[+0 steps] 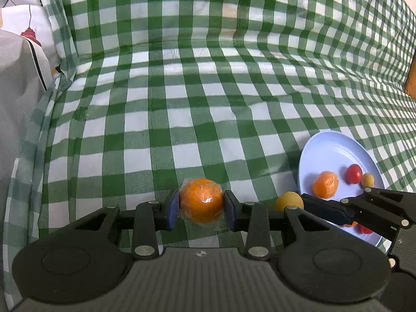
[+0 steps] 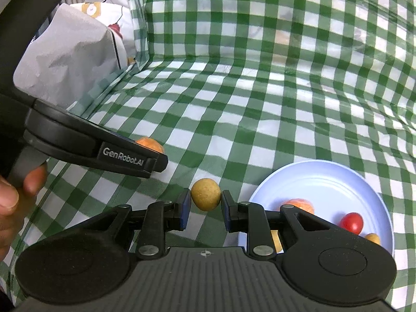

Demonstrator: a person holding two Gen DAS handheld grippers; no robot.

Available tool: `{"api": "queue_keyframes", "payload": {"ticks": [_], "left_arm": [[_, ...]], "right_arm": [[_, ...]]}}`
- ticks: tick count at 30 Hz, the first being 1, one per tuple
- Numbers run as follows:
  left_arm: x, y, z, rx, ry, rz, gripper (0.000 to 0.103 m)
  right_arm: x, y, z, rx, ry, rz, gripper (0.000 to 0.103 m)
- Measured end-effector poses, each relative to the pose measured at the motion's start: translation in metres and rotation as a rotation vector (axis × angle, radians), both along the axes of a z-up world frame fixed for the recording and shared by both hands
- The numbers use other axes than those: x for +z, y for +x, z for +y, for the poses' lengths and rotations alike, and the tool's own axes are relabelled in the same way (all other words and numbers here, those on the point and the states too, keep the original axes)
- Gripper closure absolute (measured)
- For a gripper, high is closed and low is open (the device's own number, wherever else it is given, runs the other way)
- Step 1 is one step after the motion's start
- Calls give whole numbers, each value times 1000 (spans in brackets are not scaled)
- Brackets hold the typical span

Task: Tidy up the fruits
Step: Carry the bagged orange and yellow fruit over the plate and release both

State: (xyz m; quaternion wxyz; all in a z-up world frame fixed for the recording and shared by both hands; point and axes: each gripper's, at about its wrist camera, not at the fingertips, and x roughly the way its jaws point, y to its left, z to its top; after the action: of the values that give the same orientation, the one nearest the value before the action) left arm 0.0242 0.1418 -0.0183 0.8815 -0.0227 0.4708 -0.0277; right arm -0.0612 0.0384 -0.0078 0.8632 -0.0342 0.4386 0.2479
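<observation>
left gripper (image 1: 201,205) clamped on wrapped orange (image 1: 201,201) | right gripper (image 2: 205,205) pinching yellow ball fruit (image 2: 206,194) | blue plate (image 2: 325,182) just beside, fruit on it partly hidden behind right linkage | checked cloth (image 1: 208,104) beneath

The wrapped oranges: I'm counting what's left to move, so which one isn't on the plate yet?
The wrapped orange clamped in the left tool, over the checked cloth; the other orange already lies on the blue plate.

Green-and-white checked cloth (image 1: 208,119) covering the surface and rising behind as a backdrop, creased and glossy, grey fabric (image 2: 70,59) bunched at left, white printed fabric (image 1: 28,23) beyond, soft daylight.
</observation>
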Motion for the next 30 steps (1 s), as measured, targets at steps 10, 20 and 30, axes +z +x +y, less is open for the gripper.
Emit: {"api": "queue_keyframes", "payload": {"ticks": [10,20,30], "left_arm": [[9,-11,9,15,0,-47,63],[26,-10,5,16,-10,-86,63],[51,-33,-14,-21,-101,-154,63]], "right_arm": [[7,0,-10,-34,2,-52,76],[15,3,-26,-102,28,-101,76],[31,19,-93,-451,61,-191,76]]}}
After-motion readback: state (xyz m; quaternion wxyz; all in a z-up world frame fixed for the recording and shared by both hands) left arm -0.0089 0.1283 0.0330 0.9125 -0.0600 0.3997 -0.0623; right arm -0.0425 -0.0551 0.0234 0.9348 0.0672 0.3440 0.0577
